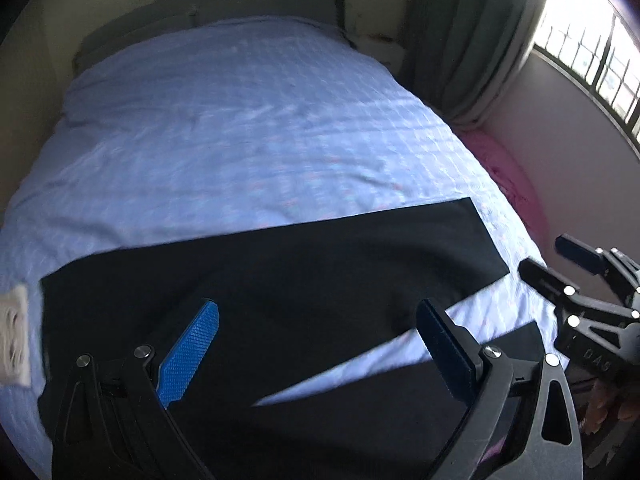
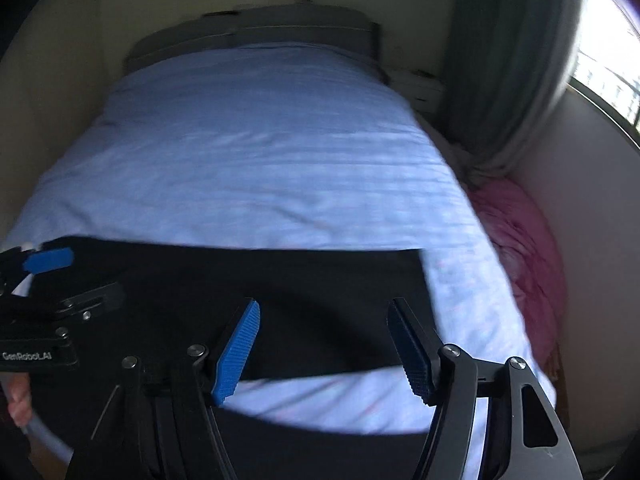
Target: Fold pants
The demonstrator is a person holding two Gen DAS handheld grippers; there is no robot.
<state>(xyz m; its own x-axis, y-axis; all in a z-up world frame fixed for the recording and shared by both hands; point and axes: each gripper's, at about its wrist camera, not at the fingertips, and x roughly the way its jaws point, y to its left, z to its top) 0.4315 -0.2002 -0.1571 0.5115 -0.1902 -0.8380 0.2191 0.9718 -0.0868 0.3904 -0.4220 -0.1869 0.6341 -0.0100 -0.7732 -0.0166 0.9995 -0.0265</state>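
On the bed [image 1: 224, 128] the pants [image 1: 304, 280] lie flat across the near end, legs split in a V, laid out for folding. Left gripper [image 1: 320, 344] and right gripper [image 2: 324, 348] hover above, fingers wide, holding nothing.

we see the pants [image 1: 280, 280] as matt black cloth, smooth and flat. the bedsheet [image 1: 224, 132] is pale blue cloth, faintly checked and lightly wrinkled. the left gripper [image 1: 316, 344] has matt black plastic arms, shiny metal rivets and blue, finely ribbed pads [image 1: 192, 356].
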